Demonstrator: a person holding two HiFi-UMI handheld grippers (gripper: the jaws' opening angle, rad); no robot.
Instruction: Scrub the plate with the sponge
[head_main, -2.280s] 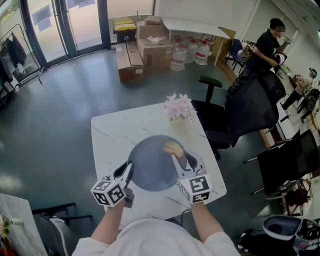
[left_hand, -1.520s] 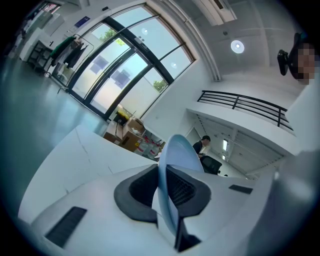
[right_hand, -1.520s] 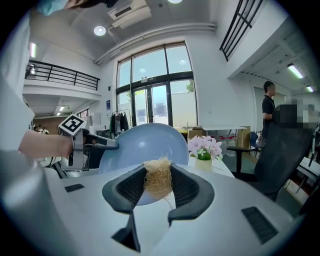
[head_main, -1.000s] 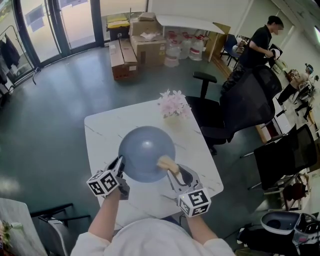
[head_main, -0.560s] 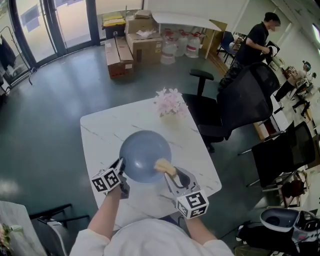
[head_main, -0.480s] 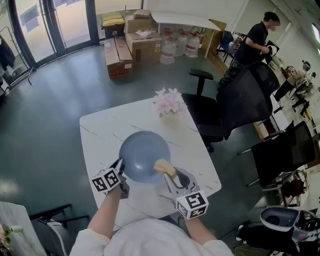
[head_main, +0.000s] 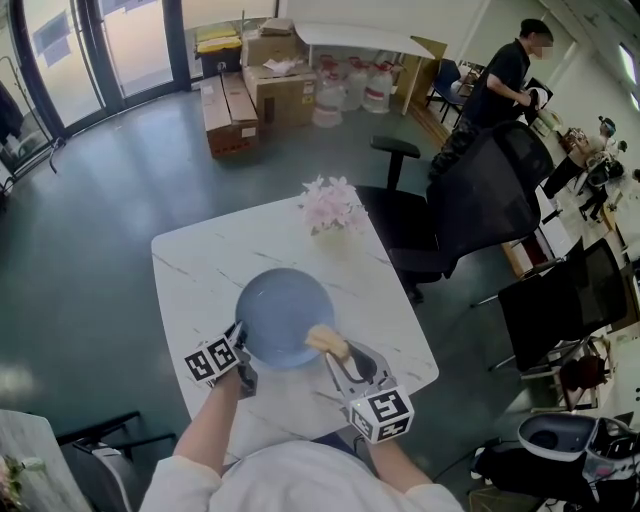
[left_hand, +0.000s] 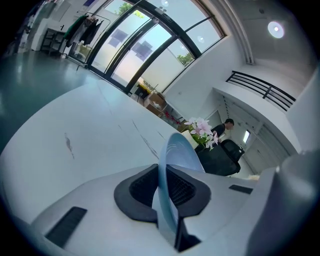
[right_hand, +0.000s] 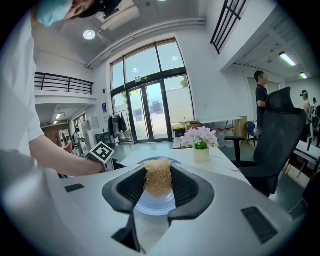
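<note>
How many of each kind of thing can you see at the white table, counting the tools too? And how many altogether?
plate: 1
sponge: 1
pot of flowers: 1
tools: 2 (left tool, right tool)
Total: 5

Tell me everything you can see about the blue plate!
The plate is round, smooth and grey-blue, with a shallow rim. It is over the white table, near the person. The left gripper is shut on its left rim. The straw-coloured sponge, in the right gripper, sits at its right rim.
</note>
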